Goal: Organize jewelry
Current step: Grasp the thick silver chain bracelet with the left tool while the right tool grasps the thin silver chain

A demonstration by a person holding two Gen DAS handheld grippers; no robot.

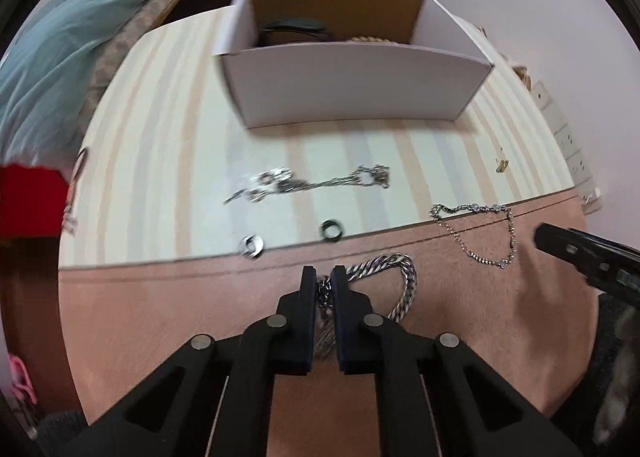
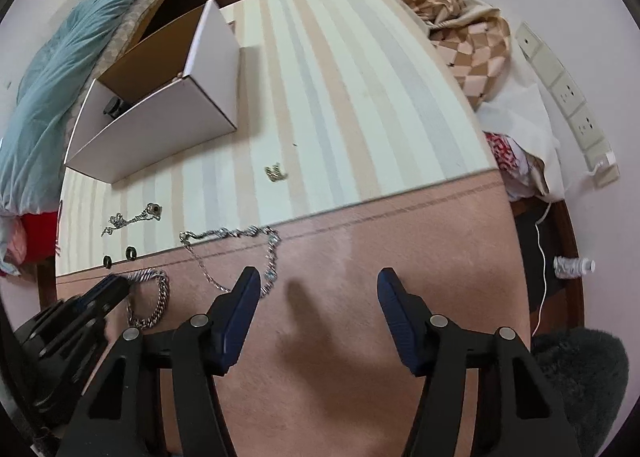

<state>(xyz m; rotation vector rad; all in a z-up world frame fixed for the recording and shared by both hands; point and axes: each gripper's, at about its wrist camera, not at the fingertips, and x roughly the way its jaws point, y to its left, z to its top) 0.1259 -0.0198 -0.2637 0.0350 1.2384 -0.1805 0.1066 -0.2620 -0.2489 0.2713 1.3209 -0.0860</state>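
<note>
My left gripper (image 1: 323,275) is shut on a thick silver curb chain (image 1: 400,281) lying on the pink cloth; it also shows in the right wrist view (image 2: 154,297). A thin jewelled chain (image 1: 480,233) lies to its right, also seen in the right wrist view (image 2: 240,249). Two rings (image 1: 332,231) (image 1: 251,246), a tangled silver chain (image 1: 312,183) and a small gold piece (image 1: 501,165) lie on the striped cloth. My right gripper (image 2: 318,277) is open and empty over the pink cloth, right of the thin chain. A white open box (image 1: 352,85) stands behind.
The box (image 2: 160,125) holds a dark item and beads. A teal blanket (image 2: 60,69) lies left, a checked cloth (image 2: 468,41) and wall sockets (image 2: 568,97) lie right. A red item (image 1: 28,197) sits at the table's left edge.
</note>
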